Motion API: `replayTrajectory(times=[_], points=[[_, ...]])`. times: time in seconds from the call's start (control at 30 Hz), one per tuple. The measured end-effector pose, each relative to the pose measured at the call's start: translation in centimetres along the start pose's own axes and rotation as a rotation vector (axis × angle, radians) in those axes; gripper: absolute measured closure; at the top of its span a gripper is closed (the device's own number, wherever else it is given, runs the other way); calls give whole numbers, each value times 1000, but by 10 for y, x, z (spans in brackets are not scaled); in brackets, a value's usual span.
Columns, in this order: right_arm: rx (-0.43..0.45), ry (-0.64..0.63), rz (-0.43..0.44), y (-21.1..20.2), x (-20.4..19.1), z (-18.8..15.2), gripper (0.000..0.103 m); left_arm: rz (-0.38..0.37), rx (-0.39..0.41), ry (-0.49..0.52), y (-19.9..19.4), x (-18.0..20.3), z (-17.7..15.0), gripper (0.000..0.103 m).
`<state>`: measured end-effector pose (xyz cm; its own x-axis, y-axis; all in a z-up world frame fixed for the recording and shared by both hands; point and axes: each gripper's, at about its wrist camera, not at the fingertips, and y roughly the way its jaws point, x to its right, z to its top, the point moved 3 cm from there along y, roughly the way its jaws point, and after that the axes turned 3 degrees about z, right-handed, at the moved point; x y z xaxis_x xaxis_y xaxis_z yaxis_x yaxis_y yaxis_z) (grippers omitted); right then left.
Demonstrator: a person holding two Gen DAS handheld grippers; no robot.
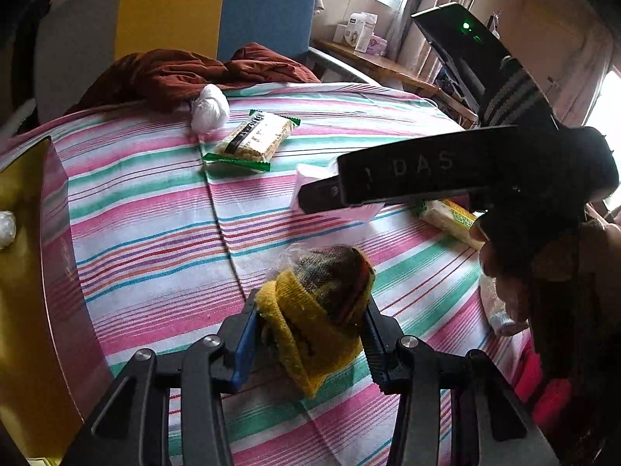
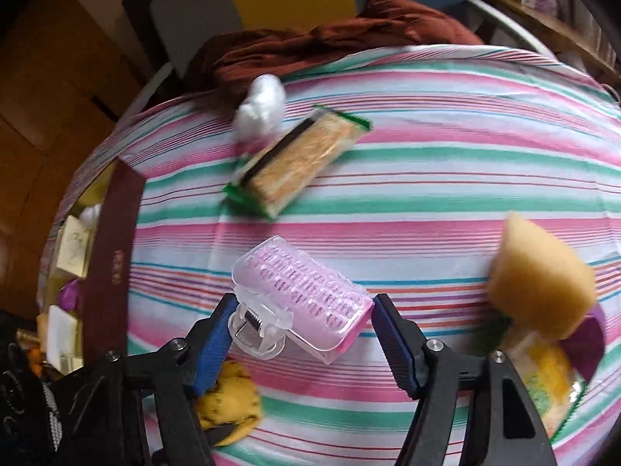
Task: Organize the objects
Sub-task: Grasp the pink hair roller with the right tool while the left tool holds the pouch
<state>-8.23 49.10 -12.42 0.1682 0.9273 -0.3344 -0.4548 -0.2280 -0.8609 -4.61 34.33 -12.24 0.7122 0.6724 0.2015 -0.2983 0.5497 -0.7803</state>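
Note:
My left gripper (image 1: 310,326) is shut on a rolled yellow and dark knit sock (image 1: 318,303), held just above the striped cloth (image 1: 155,233). My right gripper (image 2: 300,320) has its jaws around a pink and clear plastic hair-roller clip (image 2: 300,297), gripping it; its arm shows in the left wrist view (image 1: 427,178). A green-edged cracker packet (image 1: 252,139) (image 2: 295,159) and a white wrapped ball (image 1: 209,108) (image 2: 260,106) lie farther back. The sock also shows under my right gripper (image 2: 229,400).
A dark red box with a gold interior (image 1: 23,272) (image 2: 104,272) holding small items sits at the left edge. A yellow sponge (image 2: 539,279) and a yellow packet (image 2: 551,380) (image 1: 450,213) lie to the right. A brown garment (image 1: 174,73) lies at the back.

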Motion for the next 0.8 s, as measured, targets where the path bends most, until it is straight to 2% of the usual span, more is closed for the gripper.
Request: replayTrajectory(times=[0.3,0.57,0.8], points=[[13,5,-67,0,7,1,33,19,29,20,-19,3,0,57],[46,-36,-99,-8,2,-1,33,34,121,48,-59,10,5,57],[114,-60,-116,-20,-4,0,33,66,187,56,-93,6,5,57]])
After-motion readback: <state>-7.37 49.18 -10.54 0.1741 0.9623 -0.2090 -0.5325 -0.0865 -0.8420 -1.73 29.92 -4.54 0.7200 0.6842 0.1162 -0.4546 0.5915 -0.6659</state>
